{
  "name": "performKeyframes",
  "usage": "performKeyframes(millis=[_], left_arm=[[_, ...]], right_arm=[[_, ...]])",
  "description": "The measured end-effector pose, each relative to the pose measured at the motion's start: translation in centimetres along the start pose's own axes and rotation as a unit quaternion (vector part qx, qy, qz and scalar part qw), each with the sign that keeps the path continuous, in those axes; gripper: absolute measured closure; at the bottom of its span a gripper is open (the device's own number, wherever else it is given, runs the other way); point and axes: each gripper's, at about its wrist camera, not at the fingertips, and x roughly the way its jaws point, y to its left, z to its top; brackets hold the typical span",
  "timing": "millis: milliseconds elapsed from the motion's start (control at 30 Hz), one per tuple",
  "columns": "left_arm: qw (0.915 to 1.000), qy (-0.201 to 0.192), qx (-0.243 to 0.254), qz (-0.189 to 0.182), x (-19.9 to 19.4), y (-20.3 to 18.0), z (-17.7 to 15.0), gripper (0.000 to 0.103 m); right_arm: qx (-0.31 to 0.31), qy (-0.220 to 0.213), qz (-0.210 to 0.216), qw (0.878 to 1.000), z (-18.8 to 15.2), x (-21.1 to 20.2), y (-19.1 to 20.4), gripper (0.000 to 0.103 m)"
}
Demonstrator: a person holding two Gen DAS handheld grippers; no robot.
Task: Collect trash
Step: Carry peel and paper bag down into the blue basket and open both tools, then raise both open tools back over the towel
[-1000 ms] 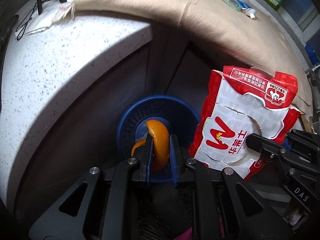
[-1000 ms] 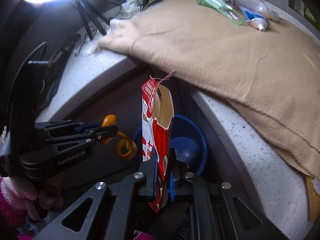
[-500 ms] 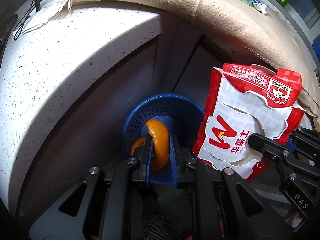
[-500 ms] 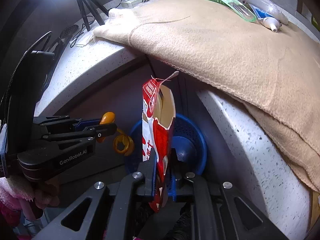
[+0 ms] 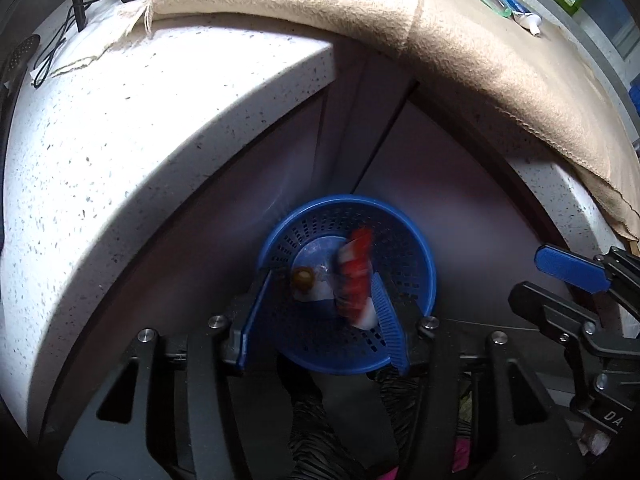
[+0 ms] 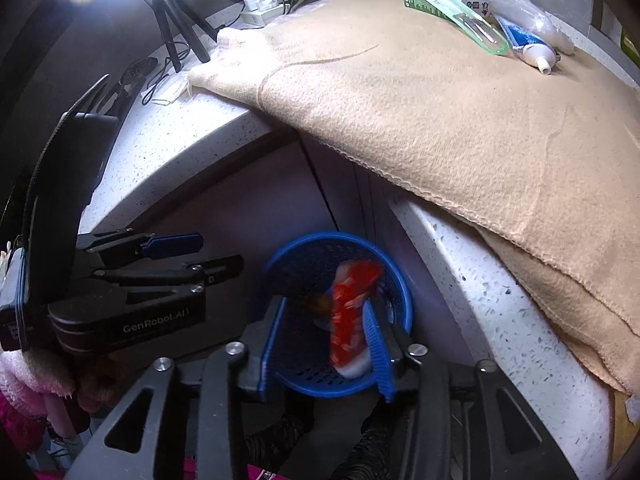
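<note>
Below the speckled counter edge (image 5: 168, 128), one blue perforated basket (image 5: 412, 248) holds one blurred red-and-white wrapper (image 5: 354, 276) and one brownish peel scrap (image 5: 303, 278), with two grippers above it, left gripper (image 5: 320, 316) and right gripper (image 6: 324, 344), both jaws opening, gripping nothing.

Red-and-white packet (image 5: 354, 276) motion-blurred inside blue basket (image 5: 416, 240); its print unreadable. Small brown lump (image 5: 303, 277) beside it too blurred to identify. Near rim of basket hidden behind pads of left hand-held gripper (image 5: 322, 308). Right wrist view: toothpaste tube (image 6: 528, 46) partly covered by green package (image 6: 452, 10). Pink sleeve (image 6: 24, 376) cut off at frame edge
</note>
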Motion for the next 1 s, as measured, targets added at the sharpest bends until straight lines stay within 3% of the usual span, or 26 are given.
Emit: performKeyframes(millis=[433,533,767,933,1000], left_arm=[[0.9996,-0.025,0.005,0.006,-2.1,0.4,0.6,0.052],[0.9994,-0.035,0.009,0.004,-2.9,0.5,1.0,0.052],[0.9979,-0.06,0.024,-0.004,-5.1,1.4,1.6,0.052],[0.9964,-0.076,0.031,-0.02,-7.4,2.9,2.5,0.052],[0.9956,-0.082,0.037,-0.026,-8.1,3.1,2.9,0.052]], right_arm=[[0.01,-0.014,-0.001,1.0,0.6,-1.8,0.0,0.047],[0.015,-0.021,0.0,1.0,0.8,-2.5,0.2,0.04],[0.026,-0.049,-0.002,0.998,1.1,-4.8,1.0,0.028],[0.038,-0.066,-0.001,0.997,1.7,-6.1,1.9,0.025],[0.043,-0.076,-0.005,0.996,1.9,-6.9,2.2,0.019]])
